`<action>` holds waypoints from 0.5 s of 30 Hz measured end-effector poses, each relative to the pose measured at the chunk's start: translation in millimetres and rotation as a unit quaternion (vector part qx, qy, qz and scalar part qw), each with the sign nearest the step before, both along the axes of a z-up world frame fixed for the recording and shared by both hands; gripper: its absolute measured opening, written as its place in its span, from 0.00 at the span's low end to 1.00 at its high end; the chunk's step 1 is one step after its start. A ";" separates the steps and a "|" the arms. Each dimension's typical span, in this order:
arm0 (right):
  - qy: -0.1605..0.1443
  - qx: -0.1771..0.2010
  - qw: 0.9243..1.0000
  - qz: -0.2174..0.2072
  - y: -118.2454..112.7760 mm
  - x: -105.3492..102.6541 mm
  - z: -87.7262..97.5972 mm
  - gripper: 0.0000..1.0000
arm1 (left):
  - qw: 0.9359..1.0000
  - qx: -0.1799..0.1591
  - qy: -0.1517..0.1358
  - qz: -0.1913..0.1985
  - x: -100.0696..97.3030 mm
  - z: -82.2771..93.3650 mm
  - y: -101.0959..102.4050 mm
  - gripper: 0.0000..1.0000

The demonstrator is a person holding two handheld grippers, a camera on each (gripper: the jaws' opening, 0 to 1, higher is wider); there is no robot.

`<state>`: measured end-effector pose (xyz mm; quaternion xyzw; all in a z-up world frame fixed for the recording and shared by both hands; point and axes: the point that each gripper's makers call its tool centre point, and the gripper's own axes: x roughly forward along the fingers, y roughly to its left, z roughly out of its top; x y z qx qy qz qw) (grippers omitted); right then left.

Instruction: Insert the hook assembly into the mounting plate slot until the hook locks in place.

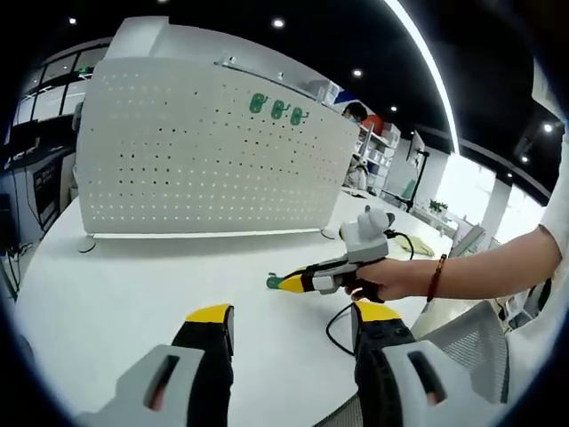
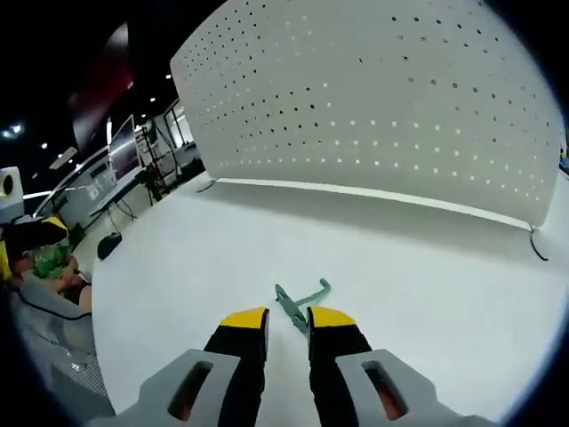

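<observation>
Pegboard (image 1: 209,151) stands upright on white table (image 1: 107,294), perforated, w/ three green hooks (image 1: 276,109) hung in a row near its top edge.

Left gripper (image 1: 293,322): jaws spread wide, nothing between them, above bare table in front of pegboard.

Right gripper (image 2: 288,320): jaws nearly together, pinching stem of a green hook (image 2: 302,299); hook's bent end sticks out past the tips toward pegboard, just over tabletop, well short of the board. Left gripper view shows same tool (image 1: 298,282) from the side, held by a hand (image 1: 396,277) w/ red wrist band, black cable trailing on table.

No containers seen.
</observation>
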<state>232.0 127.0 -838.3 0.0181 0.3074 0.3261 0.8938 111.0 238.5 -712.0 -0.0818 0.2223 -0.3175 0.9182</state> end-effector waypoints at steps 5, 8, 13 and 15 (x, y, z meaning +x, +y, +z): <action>0.006 0.016 1.000 0.002 9.6 -5.8 -0.6 0.16 | 1.000 0.008 0.011 -0.009 9.1 -9.2 -4.8 0.53; 0.009 0.019 1.000 0.011 15.4 -9.7 -0.8 0.16 | 1.000 0.011 0.016 -0.014 13.9 -13.0 -7.4 0.53; 0.011 0.033 0.999 0.015 24.5 -11.6 1.7 0.16 | 0.999 0.016 0.019 -0.022 22.3 -18.1 -11.9 0.53; 0.010 0.033 0.999 0.023 30.6 -13.2 2.6 0.16 | 0.999 0.019 0.021 -0.025 25.6 -22.3 -13.0 0.52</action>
